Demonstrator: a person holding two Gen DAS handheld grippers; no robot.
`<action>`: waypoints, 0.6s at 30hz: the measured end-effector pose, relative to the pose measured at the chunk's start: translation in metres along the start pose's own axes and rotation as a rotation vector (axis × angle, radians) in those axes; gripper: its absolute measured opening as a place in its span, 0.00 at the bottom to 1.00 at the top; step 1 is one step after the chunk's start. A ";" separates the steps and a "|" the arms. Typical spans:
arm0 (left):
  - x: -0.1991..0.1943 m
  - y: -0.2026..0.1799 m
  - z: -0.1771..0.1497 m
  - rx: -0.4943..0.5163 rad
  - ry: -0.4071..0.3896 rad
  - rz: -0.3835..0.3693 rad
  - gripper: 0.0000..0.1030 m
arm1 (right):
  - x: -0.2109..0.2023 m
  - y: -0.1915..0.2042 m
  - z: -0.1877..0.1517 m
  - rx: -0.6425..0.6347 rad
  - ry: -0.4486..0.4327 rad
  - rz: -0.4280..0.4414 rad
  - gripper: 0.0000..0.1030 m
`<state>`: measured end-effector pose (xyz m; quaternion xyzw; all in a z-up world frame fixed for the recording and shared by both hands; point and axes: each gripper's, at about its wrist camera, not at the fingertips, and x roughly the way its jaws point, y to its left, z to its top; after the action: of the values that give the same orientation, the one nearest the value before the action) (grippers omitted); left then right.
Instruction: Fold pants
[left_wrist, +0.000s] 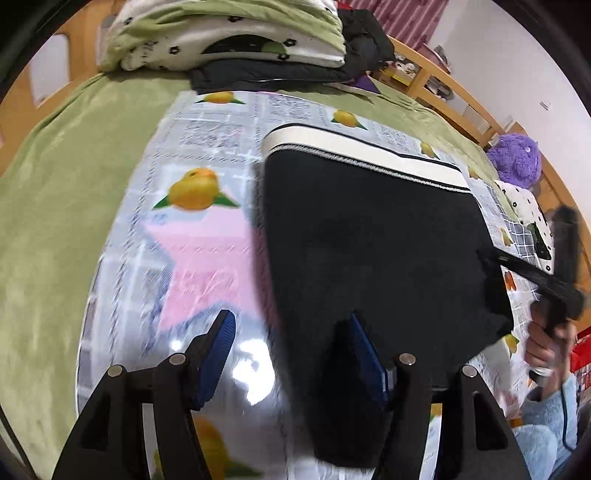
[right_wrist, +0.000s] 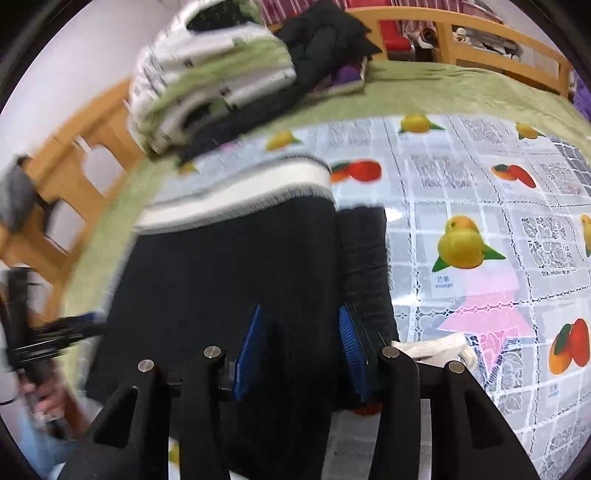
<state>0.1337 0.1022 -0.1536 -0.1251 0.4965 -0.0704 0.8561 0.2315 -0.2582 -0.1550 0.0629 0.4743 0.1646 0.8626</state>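
My left gripper is wide open and my right gripper half open (jaws holding nothing), so the folded black pants may slide on the shiny fruit cloth if I bump them.

a shiny plastic cloth with pictures of yellow and orange fruit lay on a green blanket. at the far end of the bed sat a pile of green and white bedding with dark clothes beside it. a purple fluffy toy sat by the wooden bed rail.
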 end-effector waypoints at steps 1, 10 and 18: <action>-0.004 0.004 -0.005 -0.013 -0.005 -0.013 0.60 | 0.006 0.001 -0.003 -0.010 -0.001 -0.031 0.40; -0.025 -0.019 -0.029 0.082 -0.003 -0.156 0.61 | -0.030 -0.022 0.005 0.100 -0.132 0.056 0.08; -0.028 -0.029 -0.063 0.072 -0.026 -0.271 0.65 | -0.002 -0.056 -0.013 0.204 -0.061 0.070 0.13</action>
<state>0.0652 0.0724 -0.1519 -0.1613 0.4612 -0.2014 0.8489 0.2325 -0.3124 -0.1749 0.1720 0.4595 0.1436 0.8595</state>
